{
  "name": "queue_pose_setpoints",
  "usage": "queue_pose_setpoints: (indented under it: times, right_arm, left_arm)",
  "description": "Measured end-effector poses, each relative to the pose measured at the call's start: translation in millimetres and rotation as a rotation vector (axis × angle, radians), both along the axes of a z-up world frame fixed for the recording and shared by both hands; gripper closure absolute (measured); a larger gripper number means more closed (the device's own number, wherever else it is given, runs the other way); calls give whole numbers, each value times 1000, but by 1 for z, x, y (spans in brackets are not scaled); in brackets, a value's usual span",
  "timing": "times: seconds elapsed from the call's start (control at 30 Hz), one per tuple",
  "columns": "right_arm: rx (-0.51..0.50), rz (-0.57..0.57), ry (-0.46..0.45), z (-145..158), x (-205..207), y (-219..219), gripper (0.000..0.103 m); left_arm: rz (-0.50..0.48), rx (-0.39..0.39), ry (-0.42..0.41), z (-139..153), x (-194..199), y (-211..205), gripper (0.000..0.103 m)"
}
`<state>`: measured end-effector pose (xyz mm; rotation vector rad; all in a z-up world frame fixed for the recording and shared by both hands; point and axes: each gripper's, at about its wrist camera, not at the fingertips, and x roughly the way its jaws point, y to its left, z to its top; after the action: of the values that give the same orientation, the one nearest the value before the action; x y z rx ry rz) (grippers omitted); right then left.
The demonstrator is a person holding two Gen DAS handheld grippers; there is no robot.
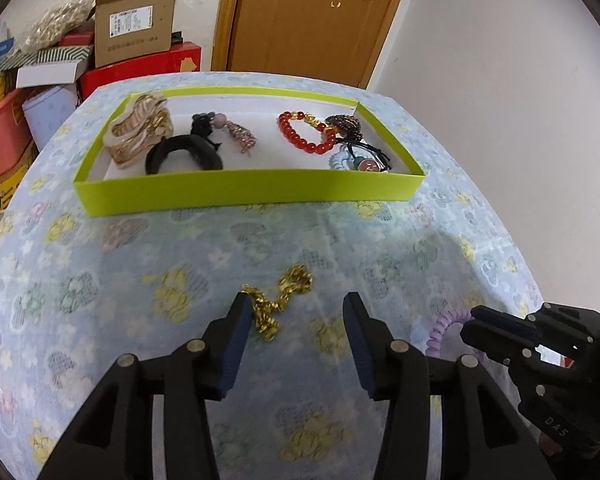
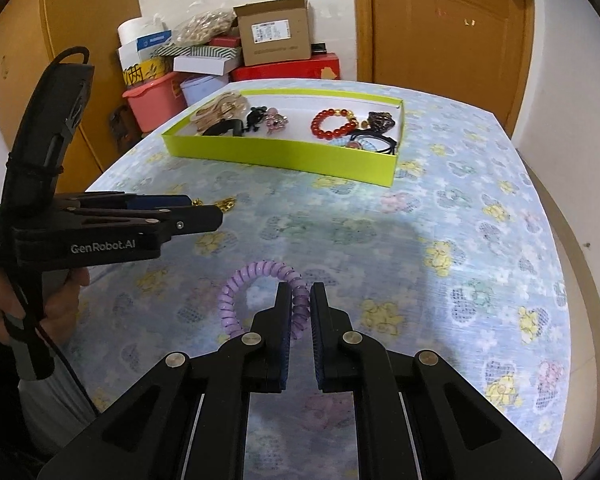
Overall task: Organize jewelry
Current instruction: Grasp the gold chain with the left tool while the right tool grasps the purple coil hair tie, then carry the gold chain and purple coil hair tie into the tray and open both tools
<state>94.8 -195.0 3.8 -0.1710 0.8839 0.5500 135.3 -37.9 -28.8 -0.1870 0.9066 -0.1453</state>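
Left hand-held gripper (image 1: 296,304) spread wide, low over the table (image 1: 100,280); gold chain (image 1: 278,304) lies on the cloth touching its left finger (image 1: 236,336), unclasped. Beyond, green tray (image 1: 244,192) with gold bangles (image 1: 138,136) at left, black hair clip (image 1: 184,156), red bead bracelet (image 1: 308,132), hair ties (image 1: 360,158) at right. Right hand-held gripper (image 2: 301,292) pinched on the purple spiral hair tie (image 2: 256,292), at the near table edge.

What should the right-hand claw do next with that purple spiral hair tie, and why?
Probably lift it and carry it toward the green tray. The right gripper has closed on the purple spiral hair tie, which lies on the tablecloth, outside the tray holding the other jewelry.
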Motion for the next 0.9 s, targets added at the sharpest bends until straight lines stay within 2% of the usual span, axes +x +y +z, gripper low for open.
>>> queue_pose_setpoints:
  times: [0.17, 0.3, 0.4, 0.53, 0.6, 0.7, 0.8, 0.9]
  right_arm:
    - [17, -14, 6, -2, 4, -8, 94]
    - [25, -24, 14, -4, 7, -14, 94]
    - [32, -29, 19, -6, 8, -18, 94]
    - [39, -30, 20, -6, 7, -21, 94]
    - [41, -32, 20, -6, 6, -22, 94]
    - [45, -34, 19, -6, 6, -22, 94]
    - [47, -35, 16, -5, 5, -23, 94]
    - [51, -39, 8, -2, 3, -25, 94]
  left_arm:
    - [-17, 48, -17, -1, 6, -14, 54]
    - [-21, 138, -30, -2, 9, -26, 54]
    - [-16, 207, -32, -2, 10, -31, 63]
    - [-9, 211, -34, -2, 11, -25, 77]
    - [-18, 226, -35, -2, 11, -25, 79]
    - [-46, 252, -40, -2, 10, -30, 92]
    - [-53, 269, -42, -2, 9, -33, 93]
    - [-53, 232, -36, -2, 8, -30, 94]
